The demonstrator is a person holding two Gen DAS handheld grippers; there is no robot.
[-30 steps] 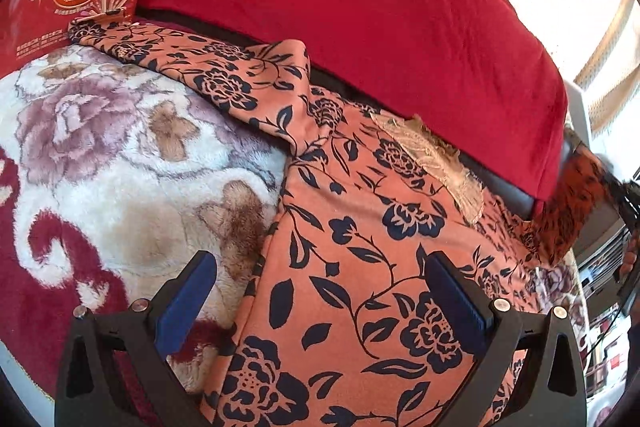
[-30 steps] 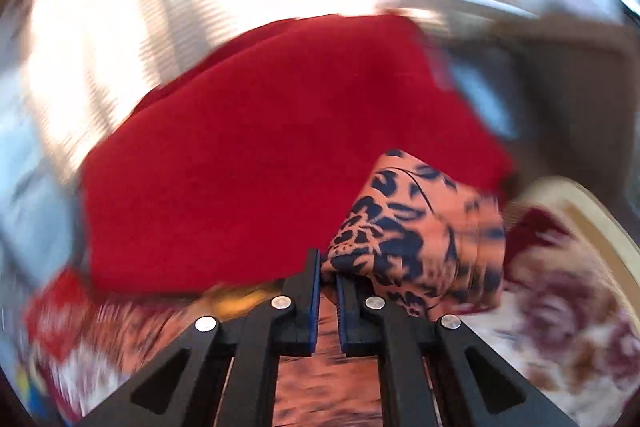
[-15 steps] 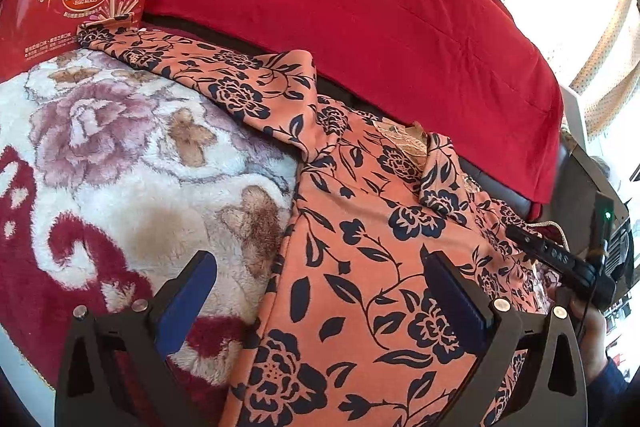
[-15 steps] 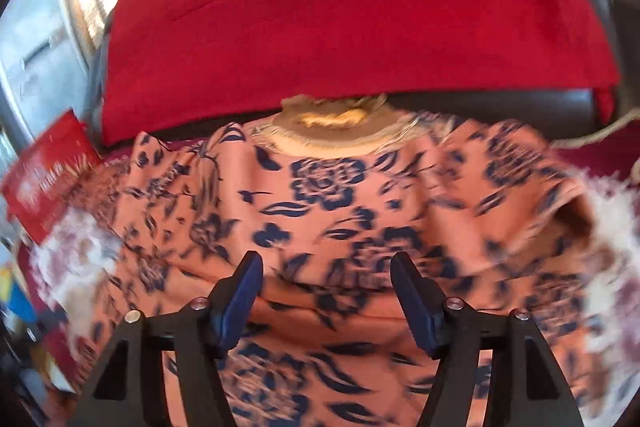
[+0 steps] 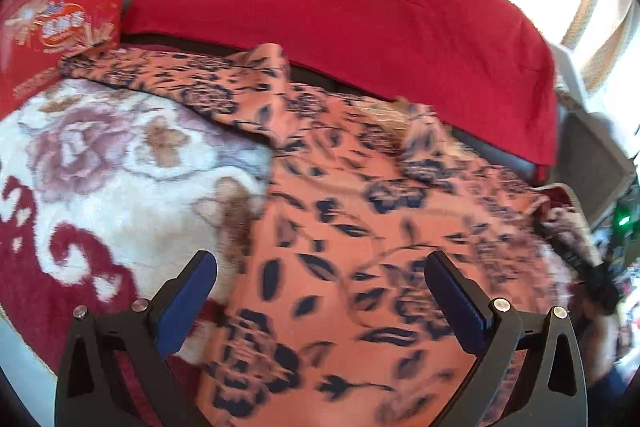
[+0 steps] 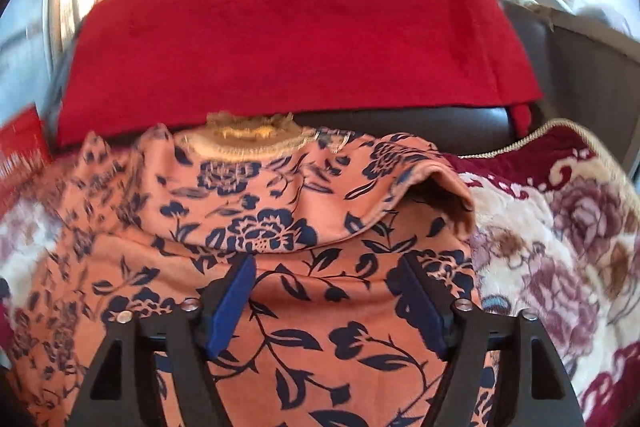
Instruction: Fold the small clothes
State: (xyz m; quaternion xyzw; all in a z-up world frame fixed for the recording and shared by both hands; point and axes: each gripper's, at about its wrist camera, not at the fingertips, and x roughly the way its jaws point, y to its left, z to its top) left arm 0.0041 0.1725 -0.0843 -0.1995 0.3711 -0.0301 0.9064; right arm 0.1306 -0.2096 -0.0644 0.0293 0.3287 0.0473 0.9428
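An orange garment with dark blue flowers lies flat on a floral blanket. Its left sleeve stretches out toward the far left. In the right wrist view the garment has its right sleeve folded over the body, with the beige collar at the far edge. My left gripper is open and empty above the garment's lower part. My right gripper is open and empty just above the body, below the folded sleeve.
A red cushion leans on the dark sofa back behind the garment; it also shows in the right wrist view. A red snack box stands at the far left. The blanket extends to the right.
My right gripper carried the right sleeve over the body, opened and let it go, then drew back a little. My left gripper stayed open and shifted slightly.
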